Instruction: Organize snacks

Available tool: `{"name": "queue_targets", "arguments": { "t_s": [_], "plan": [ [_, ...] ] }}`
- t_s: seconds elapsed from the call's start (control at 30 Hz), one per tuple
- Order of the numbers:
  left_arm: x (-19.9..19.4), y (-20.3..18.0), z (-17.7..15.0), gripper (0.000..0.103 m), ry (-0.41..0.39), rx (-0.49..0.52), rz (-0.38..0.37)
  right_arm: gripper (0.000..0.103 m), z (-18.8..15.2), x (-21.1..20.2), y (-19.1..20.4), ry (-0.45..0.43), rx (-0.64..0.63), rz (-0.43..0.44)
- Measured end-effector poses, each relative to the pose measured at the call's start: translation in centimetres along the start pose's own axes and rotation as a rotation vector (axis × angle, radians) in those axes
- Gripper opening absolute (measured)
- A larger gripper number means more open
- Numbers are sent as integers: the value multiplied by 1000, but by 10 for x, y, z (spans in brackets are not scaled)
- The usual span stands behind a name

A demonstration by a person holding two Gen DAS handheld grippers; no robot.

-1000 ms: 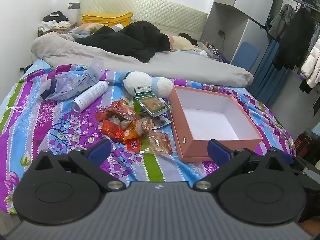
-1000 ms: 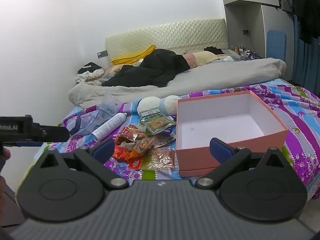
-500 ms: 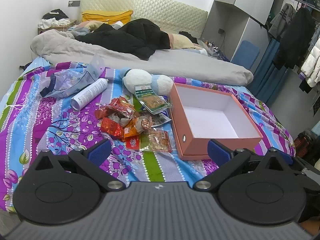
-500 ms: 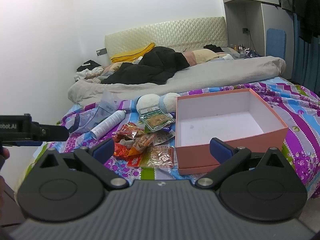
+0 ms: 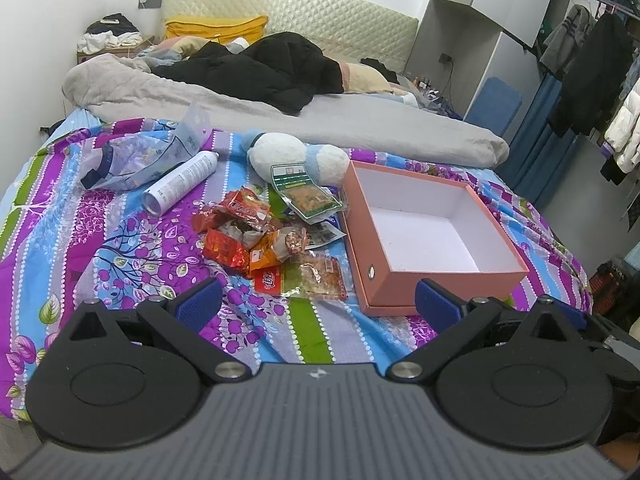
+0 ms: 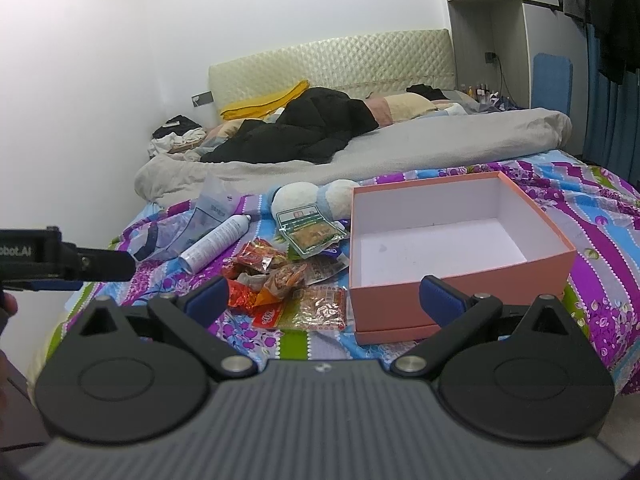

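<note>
A pile of snack packets (image 5: 264, 240) lies on the patterned bedspread, left of an empty pink box (image 5: 428, 232) with a white inside. The pile (image 6: 280, 276) and the box (image 6: 452, 240) also show in the right wrist view. A green packet (image 5: 306, 196) leans at the pile's far side, and a clear packet with a red label (image 5: 308, 280) lies nearest me. My left gripper (image 5: 316, 300) is open and empty, above the bed's near edge. My right gripper (image 6: 324, 296) is open and empty, before the box.
A white spray can (image 5: 180, 188), a crumpled clear bag (image 5: 140, 160) and a white-and-blue plush toy (image 5: 296, 156) lie beyond the pile. A grey duvet (image 5: 320, 120) and black clothes (image 5: 264, 72) cover the far bed. The left gripper's body (image 6: 60, 260) shows at the right view's left edge.
Both grippers have moved slightly forward toward the bed; the pile and box sit a little closer and lower in view. Nothing was taken hold of.
</note>
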State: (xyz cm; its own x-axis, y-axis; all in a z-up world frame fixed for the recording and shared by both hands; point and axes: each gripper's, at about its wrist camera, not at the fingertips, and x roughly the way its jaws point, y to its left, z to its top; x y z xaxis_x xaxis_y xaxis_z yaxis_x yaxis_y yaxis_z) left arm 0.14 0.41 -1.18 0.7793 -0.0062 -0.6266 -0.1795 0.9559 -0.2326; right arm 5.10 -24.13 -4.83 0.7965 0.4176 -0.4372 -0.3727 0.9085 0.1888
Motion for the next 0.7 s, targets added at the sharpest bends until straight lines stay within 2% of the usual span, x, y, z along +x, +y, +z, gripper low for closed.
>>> {"name": "queue_targets", "arguments": {
  "t_s": [0.7],
  "plan": [
    [4,-1,1,103,8,1,-2,103,-3,1,-5,9,-2,-18]
  ]
}}
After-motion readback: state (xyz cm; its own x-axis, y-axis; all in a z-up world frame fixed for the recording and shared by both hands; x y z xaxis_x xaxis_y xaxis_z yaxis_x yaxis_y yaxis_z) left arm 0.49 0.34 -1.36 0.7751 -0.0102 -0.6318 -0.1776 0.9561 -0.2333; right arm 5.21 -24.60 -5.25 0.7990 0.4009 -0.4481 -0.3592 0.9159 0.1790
